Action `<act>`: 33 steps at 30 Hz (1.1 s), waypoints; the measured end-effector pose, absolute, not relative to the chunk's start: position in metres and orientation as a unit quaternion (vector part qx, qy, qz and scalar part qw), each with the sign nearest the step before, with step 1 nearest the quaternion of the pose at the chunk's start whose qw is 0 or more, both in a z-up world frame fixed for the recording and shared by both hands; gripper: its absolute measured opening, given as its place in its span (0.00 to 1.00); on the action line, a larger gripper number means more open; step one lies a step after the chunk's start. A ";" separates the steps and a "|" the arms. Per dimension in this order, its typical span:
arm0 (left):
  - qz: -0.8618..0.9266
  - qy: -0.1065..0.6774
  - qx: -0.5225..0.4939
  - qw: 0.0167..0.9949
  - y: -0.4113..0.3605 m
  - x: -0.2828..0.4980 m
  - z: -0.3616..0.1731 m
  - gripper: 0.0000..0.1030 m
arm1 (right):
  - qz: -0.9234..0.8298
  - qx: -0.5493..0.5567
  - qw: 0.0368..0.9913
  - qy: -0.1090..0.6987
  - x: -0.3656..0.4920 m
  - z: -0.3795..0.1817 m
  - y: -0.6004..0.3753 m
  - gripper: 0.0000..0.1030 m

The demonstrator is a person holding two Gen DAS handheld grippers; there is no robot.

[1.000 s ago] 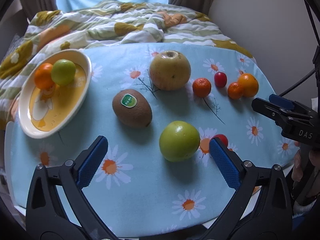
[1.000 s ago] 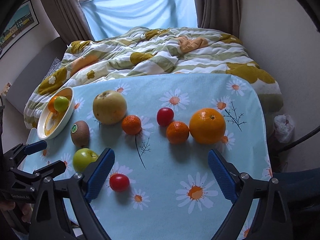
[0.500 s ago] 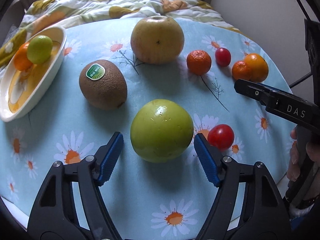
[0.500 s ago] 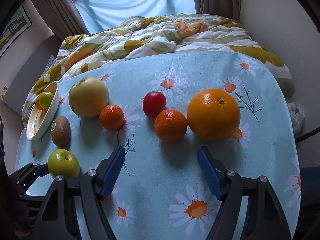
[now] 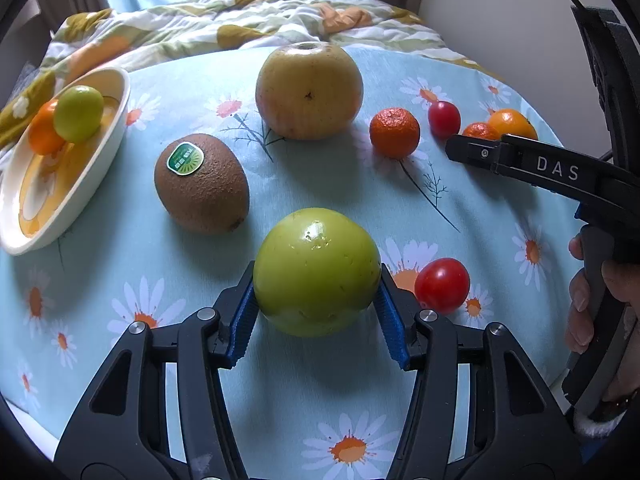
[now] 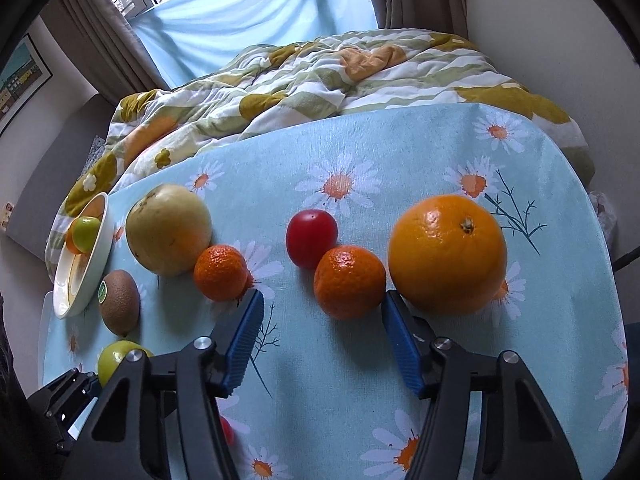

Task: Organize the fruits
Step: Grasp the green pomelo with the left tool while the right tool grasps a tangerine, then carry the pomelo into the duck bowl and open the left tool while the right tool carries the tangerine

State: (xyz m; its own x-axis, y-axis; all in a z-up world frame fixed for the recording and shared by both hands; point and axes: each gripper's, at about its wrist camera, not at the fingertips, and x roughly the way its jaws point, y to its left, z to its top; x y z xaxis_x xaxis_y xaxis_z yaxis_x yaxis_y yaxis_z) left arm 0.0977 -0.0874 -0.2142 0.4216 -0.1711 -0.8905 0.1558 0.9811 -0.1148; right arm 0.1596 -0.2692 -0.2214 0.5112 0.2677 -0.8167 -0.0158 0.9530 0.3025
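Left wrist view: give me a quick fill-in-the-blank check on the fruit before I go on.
1. The left gripper has its pads against the ____ apple.
2. The kiwi carries a green ____.
3. The dish holds ____ fruits.
4. The right gripper stands open in front of a small ____.

Missing words: green; sticker; two; mandarin

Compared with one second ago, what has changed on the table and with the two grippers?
The left gripper moved forward and closed its pads on the green apple. The right gripper advanced toward the mandarin beside the big orange, narrowing but still open. The kiwi, the pear and the bowl stayed in place.
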 end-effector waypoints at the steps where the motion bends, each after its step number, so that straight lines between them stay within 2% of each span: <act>1: -0.097 0.529 -0.008 0.843 -0.087 0.098 -0.214 0.58 | 0.079 0.133 0.858 0.490 0.161 -0.222 -0.269 0.54; 7: -0.096 0.531 -0.013 0.842 -0.086 0.096 -0.214 0.58 | 0.063 0.152 0.857 0.488 0.164 -0.222 -0.272 0.52; 12: -0.096 0.531 -0.014 0.842 -0.085 0.096 -0.214 0.58 | 0.045 0.159 0.857 0.488 0.165 -0.222 -0.276 0.37; 15: -0.097 0.531 -0.014 0.842 -0.085 0.096 -0.214 0.58 | 0.040 0.166 0.856 0.487 0.165 -0.223 -0.278 0.32; 25: -0.098 0.531 -0.020 0.842 -0.086 0.093 -0.212 0.58 | 0.051 0.157 0.856 0.490 0.159 -0.220 -0.274 0.31; 33: -0.098 0.512 -0.022 0.853 -0.082 0.088 -0.189 0.58 | 0.072 0.143 0.861 0.483 0.150 -0.199 -0.264 0.31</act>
